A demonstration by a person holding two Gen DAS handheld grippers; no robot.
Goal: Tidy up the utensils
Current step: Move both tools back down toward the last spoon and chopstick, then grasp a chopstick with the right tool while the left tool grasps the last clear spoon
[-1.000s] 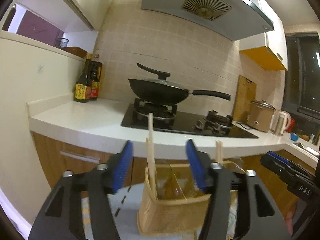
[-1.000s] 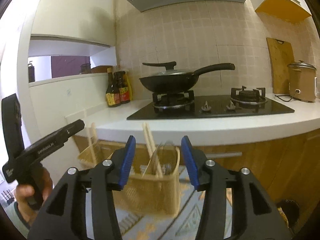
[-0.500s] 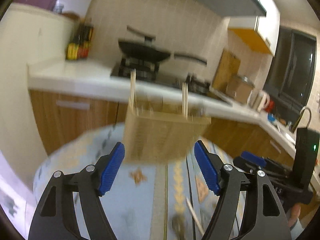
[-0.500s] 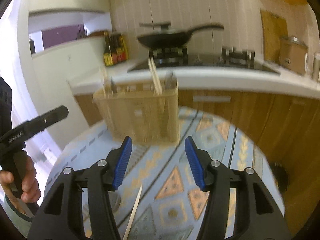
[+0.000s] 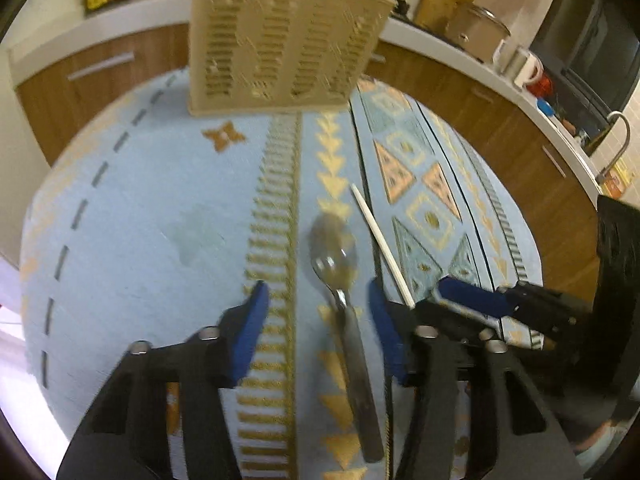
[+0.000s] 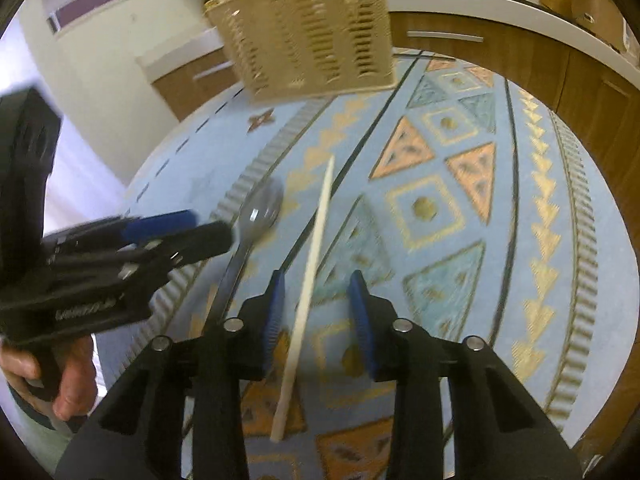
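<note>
The left gripper (image 5: pixel 316 312) jaws are closing around the spoon (image 5: pixel 340 280), not touching; the right gripper (image 6: pixel 318 300) jaws are closing around the chopstick (image 6: pixel 310 280), apart from it

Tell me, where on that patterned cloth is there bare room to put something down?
Bare: the plain blue stretch left of the spoon, below the basket, and the diamond pattern right of the chopstick. Crowded: the middle, where both closing grippers straddle those utensils.
</note>
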